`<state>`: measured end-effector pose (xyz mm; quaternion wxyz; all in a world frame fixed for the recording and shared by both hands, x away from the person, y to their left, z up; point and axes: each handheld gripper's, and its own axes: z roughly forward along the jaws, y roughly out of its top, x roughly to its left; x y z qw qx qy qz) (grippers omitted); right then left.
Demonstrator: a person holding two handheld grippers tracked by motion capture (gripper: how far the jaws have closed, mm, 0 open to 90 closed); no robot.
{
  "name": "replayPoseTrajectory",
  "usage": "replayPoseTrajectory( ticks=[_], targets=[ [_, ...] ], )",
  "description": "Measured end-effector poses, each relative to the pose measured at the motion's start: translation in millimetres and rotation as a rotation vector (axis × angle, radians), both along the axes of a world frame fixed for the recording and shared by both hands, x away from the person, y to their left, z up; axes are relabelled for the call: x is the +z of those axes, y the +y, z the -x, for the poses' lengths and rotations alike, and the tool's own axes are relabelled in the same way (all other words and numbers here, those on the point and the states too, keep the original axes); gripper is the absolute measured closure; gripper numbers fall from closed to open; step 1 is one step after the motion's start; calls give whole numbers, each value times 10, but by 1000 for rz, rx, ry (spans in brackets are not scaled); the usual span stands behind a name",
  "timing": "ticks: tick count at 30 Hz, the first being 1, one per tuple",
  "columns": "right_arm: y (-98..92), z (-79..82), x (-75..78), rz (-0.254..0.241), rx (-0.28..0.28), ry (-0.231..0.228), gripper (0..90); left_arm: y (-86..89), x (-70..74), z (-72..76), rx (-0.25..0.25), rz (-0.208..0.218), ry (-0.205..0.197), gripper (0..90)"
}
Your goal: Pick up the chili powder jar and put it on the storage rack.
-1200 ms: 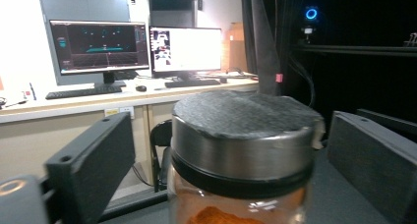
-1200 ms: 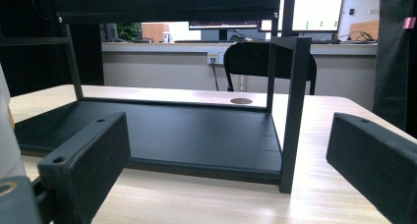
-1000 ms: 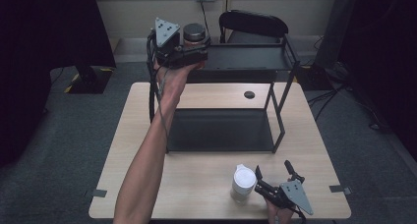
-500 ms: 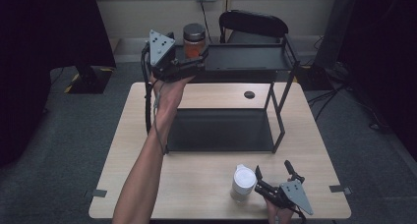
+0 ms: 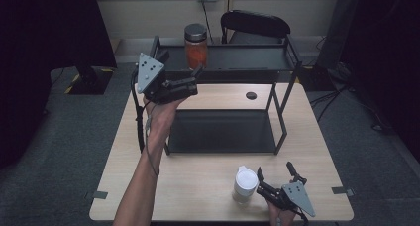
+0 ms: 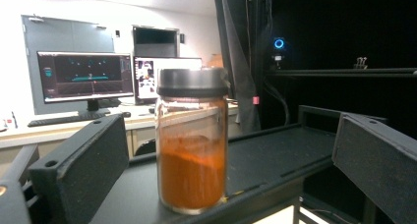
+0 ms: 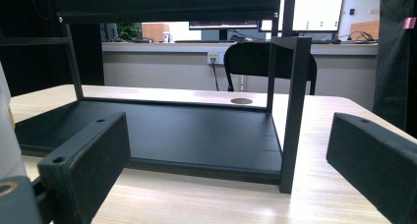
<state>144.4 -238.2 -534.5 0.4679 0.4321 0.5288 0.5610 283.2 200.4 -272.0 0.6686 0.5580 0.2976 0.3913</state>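
Item: glass jar of orange powder [image 6: 192, 145], upright at our rack's top shelf [image 5: 247, 62] near-left edge; left gripper [image 5: 197, 73] fingers [image 6: 78, 160] wide open, empty, just beside it — we judge a knock-off likely.

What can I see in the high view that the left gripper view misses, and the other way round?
The high view alone takes in the wooden table, the white cup beside the right claw, the chair and the person's forearm. The left gripper view alone shows two computer monitors on a desk behind, and the orange powder's level inside the glass. Both show the orange jar with its dark lid standing on the black shelf's top tier, and the open left claw, apart from the jar.
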Motion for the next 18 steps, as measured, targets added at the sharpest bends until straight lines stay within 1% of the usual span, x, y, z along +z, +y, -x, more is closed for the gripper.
replayPoseTrajectory(
  ticks=[2, 3, 4, 5, 6, 9, 13, 14, 16, 18],
  targets=[
    [1, 0, 0, 0, -1, 0, 19, 40, -54, 50, 1, 10, 0, 0],
    [1, 0, 0, 0, -1, 0, 19, 96, -125, 89, -6, 32, 1, 0],
    [1, 0, 0, 0, -1, 0, 19, 96, -125, 89, -6, 32, 1, 0],
    [2, 1, 0, 0, -1, 0, 19, 140, -183, 137, -1, 38, 0, 0],
    [2, 1, 0, 0, -1, 0, 19, 140, -183, 137, -1, 38, 0, 0],
    [4, 1, 0, 0, -2, 0, 19, 202, -263, 216, 4, 42, -8, 0],
    [6, 1, 0, 0, -3, 0, 19, 273, -372, 327, 11, 63, -18, 0],
    [6, 1, 0, 0, -3, 0, 19, 284, -393, 353, 13, 57, -19, 0],
    [6, 1, 0, 0, -4, 0, 19, 302, -449, 404, 13, 61, -24, 0],
    [7, 1, 0, 0, -4, 0, 19, 311, -507, 476, 13, 56, -40, 0]
  ],
)
